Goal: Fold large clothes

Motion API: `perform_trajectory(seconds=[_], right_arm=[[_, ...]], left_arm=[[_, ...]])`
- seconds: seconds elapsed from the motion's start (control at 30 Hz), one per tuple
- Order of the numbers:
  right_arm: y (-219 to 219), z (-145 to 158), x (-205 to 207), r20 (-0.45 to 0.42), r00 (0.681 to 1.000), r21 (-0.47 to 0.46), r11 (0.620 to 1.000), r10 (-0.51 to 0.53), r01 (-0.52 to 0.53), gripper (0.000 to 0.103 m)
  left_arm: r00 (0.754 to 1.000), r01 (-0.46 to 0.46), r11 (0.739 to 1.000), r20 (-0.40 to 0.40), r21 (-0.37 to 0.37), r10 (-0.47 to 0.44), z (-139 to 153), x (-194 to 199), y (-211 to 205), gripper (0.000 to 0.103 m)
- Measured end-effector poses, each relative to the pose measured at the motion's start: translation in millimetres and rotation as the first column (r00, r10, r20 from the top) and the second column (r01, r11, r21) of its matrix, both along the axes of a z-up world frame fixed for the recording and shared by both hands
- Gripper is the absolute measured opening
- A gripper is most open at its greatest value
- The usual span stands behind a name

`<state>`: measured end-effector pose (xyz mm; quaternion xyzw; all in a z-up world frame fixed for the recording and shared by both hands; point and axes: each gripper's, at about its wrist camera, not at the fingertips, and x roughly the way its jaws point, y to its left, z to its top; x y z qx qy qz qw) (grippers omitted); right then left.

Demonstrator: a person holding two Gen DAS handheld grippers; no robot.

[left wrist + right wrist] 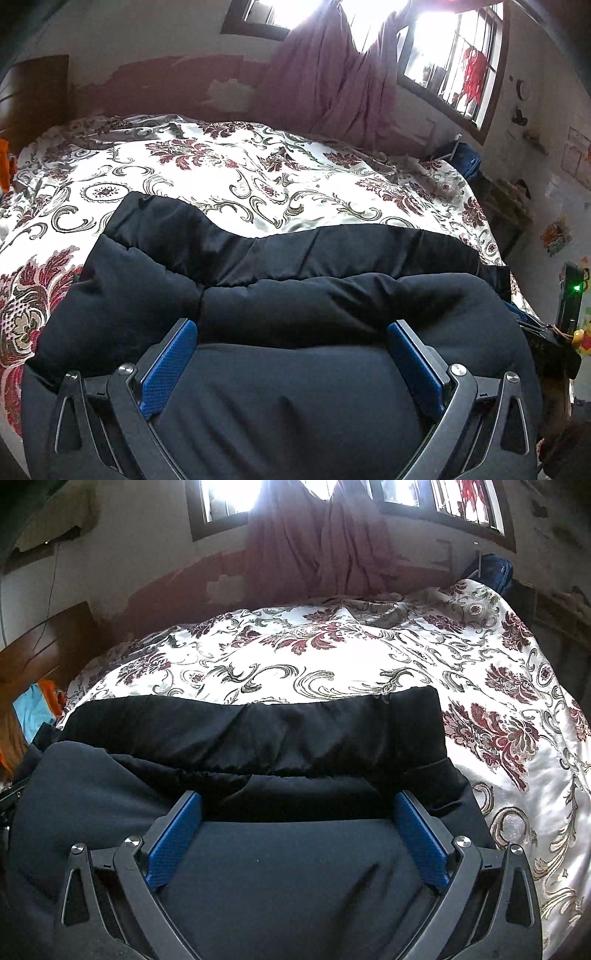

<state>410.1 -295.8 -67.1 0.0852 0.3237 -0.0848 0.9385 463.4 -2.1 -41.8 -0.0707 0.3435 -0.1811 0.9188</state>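
Note:
A large dark navy-black padded garment (295, 258) lies folded over on the flowered bedspread (221, 166) and fills the lower half of both views. My left gripper (291, 326) hovers over its near part with the blue pads (170, 369) wide apart. The cloth lies below and between them, and they do not press on it. In the right wrist view the same garment (258, 731) runs across the bedspread (332, 664). My right gripper (297, 797) stands over it, jaws spread wide, the blue pads (421, 845) clear of the fabric.
A pink curtain (325, 81) hangs under bright windows behind the bed. A wooden headboard (44, 642) and orange and blue clothes (33, 709) are at the left. A blue bag (491, 568) sits at the far corner. A dark device with a green light (572, 291) stands at the right.

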Motion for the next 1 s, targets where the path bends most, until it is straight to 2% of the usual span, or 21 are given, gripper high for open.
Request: perform_trajectory(seconds=[0.2,0.47,0.53,0.6,0.67,0.8,0.87,1.0], right_arm=[[0.1,0.1,-0.9,0.007,1.000,-0.002,1.000,0.000,0.000,0.100],[1.5,5.7,-12.2,0.054,0.998,-0.017,1.000,-0.017,0.018,0.101],[1.4,15.8,-33.2,0.113,0.990,-0.047,0.995,-0.084,0.090,0.101],[-5.2,32.3,-68.3,0.197,0.970,-0.027,0.988,-0.142,0.151,0.101],[-12.8,43.3,-97.8,0.232,0.957,-0.010,0.984,-0.174,0.181,0.101],[-23.5,50.6,-136.8,0.182,0.973,-0.020,0.989,-0.142,0.148,0.101],[-26.1,51.6,-151.8,0.154,0.980,-0.029,0.991,-0.123,0.129,0.101],[-28.1,65.2,-190.7,0.161,0.980,-0.030,0.992,-0.120,0.126,0.101]], left_arm=[[1.000,0.001,1.000,0.001,0.000,-0.001,0.5,0.6,0.3,0.103],[0.999,0.016,0.998,0.034,-0.061,-0.013,-2.2,-2.1,8.8,0.103],[0.999,0.018,0.997,0.038,-0.070,-0.015,-1.8,-3.3,10.5,0.103],[0.999,0.023,0.997,0.032,-0.067,-0.021,-1.6,-6.3,12.0,0.103],[1.000,0.017,0.999,0.020,-0.046,-0.016,-0.4,-11.7,13.3,0.103],[0.998,-0.040,0.997,0.051,0.063,0.037,15.7,-40.3,20.5,0.103],[0.996,-0.061,0.996,0.063,0.070,0.057,21.6,-53.5,27.1,0.103],[0.993,-0.120,0.989,0.008,0.083,0.119,32.6,-77.2,47.7,0.103]])
